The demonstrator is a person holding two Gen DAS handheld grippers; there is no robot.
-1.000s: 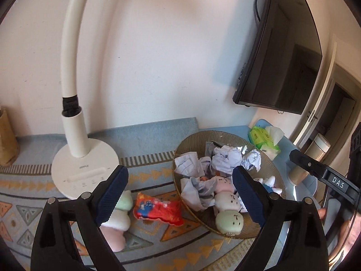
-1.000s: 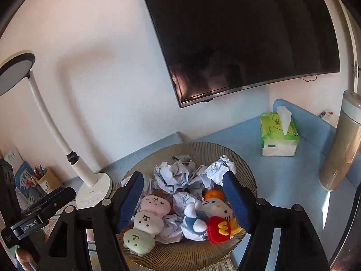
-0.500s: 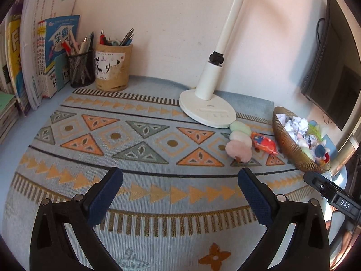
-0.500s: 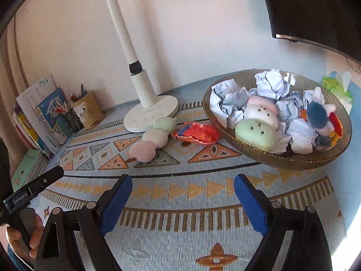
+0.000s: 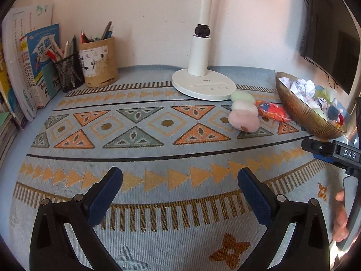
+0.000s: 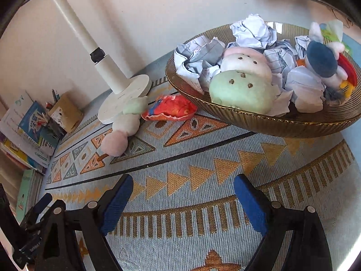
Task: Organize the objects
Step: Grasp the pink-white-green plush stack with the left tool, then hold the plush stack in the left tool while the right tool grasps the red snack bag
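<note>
A brown ribbed bowl [image 6: 259, 122] on the patterned mat holds crumpled paper balls [image 6: 252, 31], a green-white-pink dumpling plush [image 6: 241, 88] and a blue-capped plush [image 6: 322, 58]. The same bowl [image 5: 300, 113] sits at the right in the left wrist view. Beside it on the mat lie a red snack packet [image 6: 171, 108] [image 5: 273, 110] and a second three-ball plush [image 6: 126, 122] [image 5: 243, 110]. My left gripper [image 5: 179, 176] hangs open over bare mat, well short of them. My right gripper [image 6: 183, 181] is open too, just in front of the bowl, with nothing between its fingers.
A white lamp base [image 5: 203, 85] stands behind the plush. Two pen holders [image 5: 99, 63] and upright books [image 5: 33, 67] fill the back left corner. A dark screen [image 5: 331, 33] hangs on the right wall. A person's hand [image 5: 340, 216] shows at the right edge.
Both views swung down from the wall and bowl to the mat as the grippers sank. Both jaws opened wider. The right gripper came closer to the bowl.
</note>
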